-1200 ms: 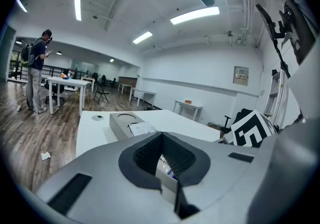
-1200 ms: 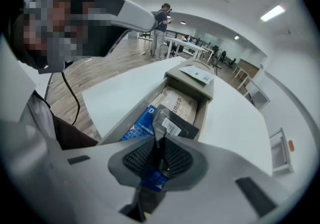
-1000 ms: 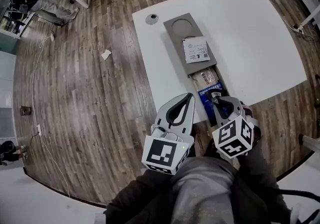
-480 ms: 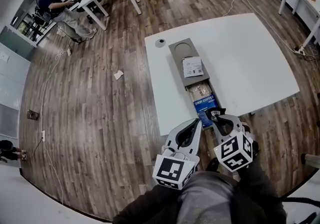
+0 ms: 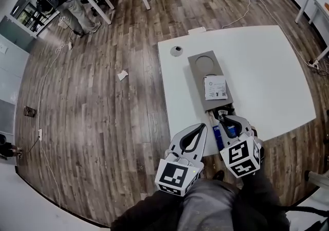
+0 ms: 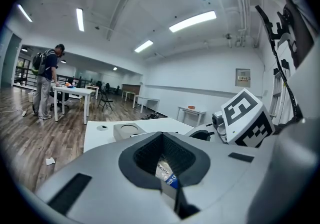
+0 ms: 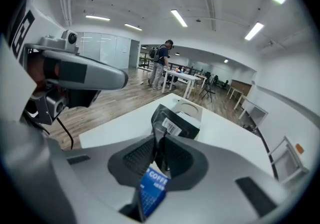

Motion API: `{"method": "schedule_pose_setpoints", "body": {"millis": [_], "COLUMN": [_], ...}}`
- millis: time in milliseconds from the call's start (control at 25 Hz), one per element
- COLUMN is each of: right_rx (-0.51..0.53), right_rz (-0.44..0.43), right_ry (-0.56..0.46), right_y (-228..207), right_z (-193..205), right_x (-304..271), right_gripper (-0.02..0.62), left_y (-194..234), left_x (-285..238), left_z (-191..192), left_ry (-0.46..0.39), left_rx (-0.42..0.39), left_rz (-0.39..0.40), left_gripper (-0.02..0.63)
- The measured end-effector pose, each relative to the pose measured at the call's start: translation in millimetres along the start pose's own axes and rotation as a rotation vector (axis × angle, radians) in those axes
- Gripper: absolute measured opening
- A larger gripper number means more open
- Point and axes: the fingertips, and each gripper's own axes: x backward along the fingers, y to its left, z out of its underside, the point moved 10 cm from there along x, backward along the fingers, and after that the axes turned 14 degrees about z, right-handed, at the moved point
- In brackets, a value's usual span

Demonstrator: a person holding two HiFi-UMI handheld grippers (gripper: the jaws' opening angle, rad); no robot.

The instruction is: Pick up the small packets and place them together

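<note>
Packet (image 7: 151, 191) half hidden within right tool (image 7: 159, 137)

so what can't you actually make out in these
- Head view: the right gripper, shut on the blue packet, covers the grey tray's near end; anything else lying there is hidden.
- Right gripper view: the dark barcoded piece past the jaws could be that packet's end or another packet; unclear.
- Head view: the white packet's print is too small.
- Left gripper view: the left gripper's own body blocks most of the table.
</note>
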Motion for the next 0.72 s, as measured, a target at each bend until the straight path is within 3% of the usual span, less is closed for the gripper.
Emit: {"method": "schedule_pose_setpoints", "body": {"millis": [400,720], "right_rx": [-0.011,-0.007], "right_rz": [0.048,0.016], "right_ry": [0.042,0.141], "right_y": [-48.0,-49.5], "right_z": [-67.1,-66.9], "right_x": [-96.0,-145.0], "right_gripper": [0.064,0.074], "left_y": [89.0,121.0], "left_x": [-29.8,-30.3], "left_z": [-23.4,-6.7], "left_ry": [0.027,0.067], "left_rx": [0.046,0.126], "left_rz": [0.034,-0.019], "left_gripper": [0.003,0.003]}}
